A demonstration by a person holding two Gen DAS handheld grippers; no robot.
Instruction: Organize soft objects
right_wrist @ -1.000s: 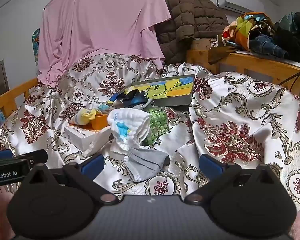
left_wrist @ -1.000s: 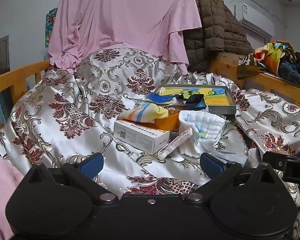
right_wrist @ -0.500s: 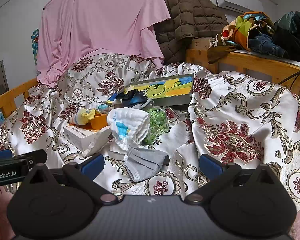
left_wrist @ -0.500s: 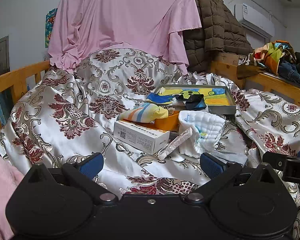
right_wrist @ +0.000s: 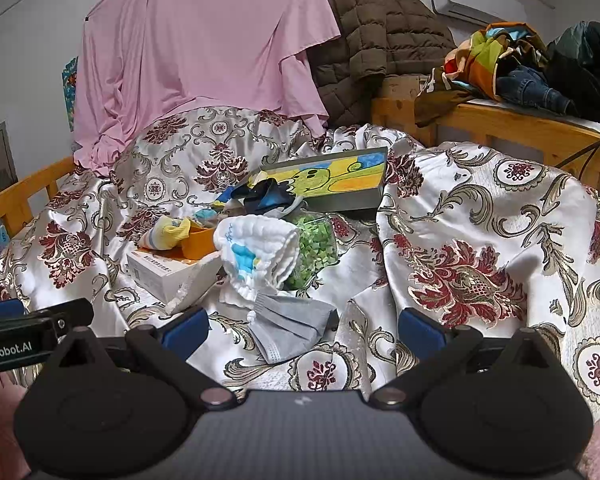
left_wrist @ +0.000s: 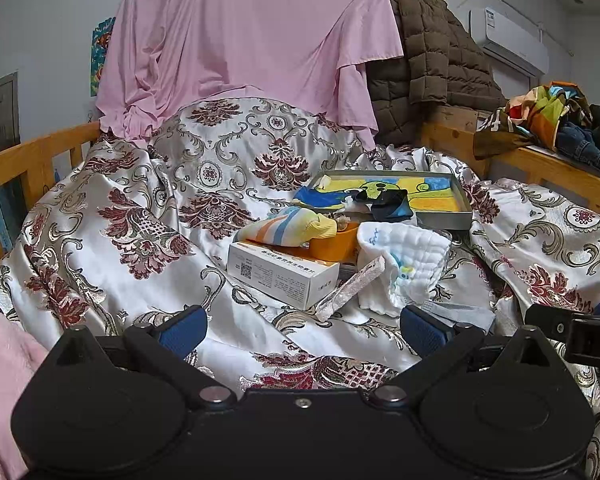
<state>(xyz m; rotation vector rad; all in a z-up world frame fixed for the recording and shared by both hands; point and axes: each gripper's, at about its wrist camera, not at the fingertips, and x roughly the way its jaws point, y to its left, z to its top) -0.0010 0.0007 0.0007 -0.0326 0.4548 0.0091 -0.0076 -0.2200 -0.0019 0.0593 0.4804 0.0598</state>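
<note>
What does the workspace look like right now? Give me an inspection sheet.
Surface: rumpled brocade bedspread.
Job's things: white quilted cloth, grey face mask, striped sock, dark socks on the picture tray.
Clutter: white carton, orange cup, container of green bits.
Grippers: left gripper and right gripper open, empty.
Cables: black cable at right rail.
Surroundings: pink sheet, brown jacket, air conditioner.
</note>
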